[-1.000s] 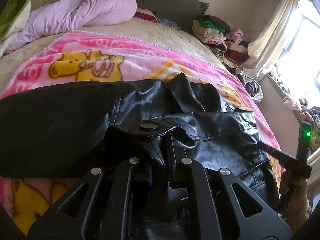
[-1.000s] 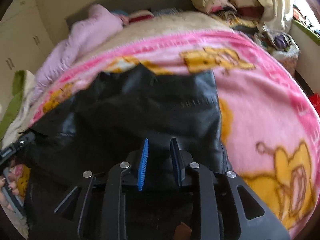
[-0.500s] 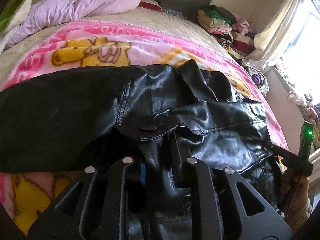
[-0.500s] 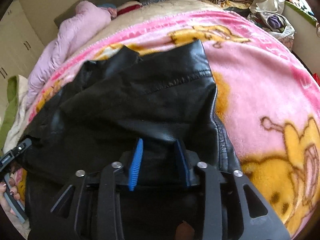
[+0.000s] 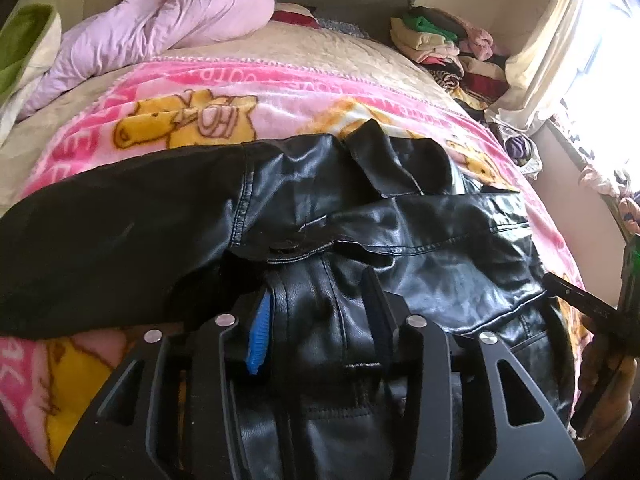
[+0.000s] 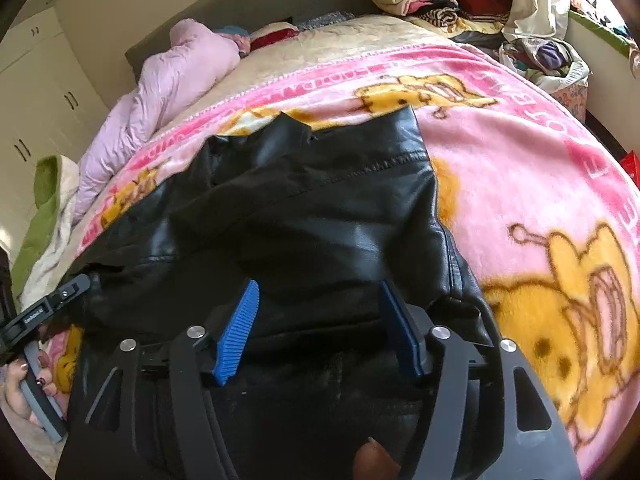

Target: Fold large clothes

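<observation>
Both hand-held grippers, left (image 5: 318, 316) and right (image 6: 320, 328), gape apart over the black jacket (image 6: 320, 216) lying flat on the bed (image 6: 520, 152), seemingly letting its fold settle

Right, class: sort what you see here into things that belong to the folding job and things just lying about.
Part of the job:
black jacket
left gripper
right gripper
pink blanket, the work surface

Just lying about:
lilac duvet
clothes pile
curtain
wardrobe
</observation>
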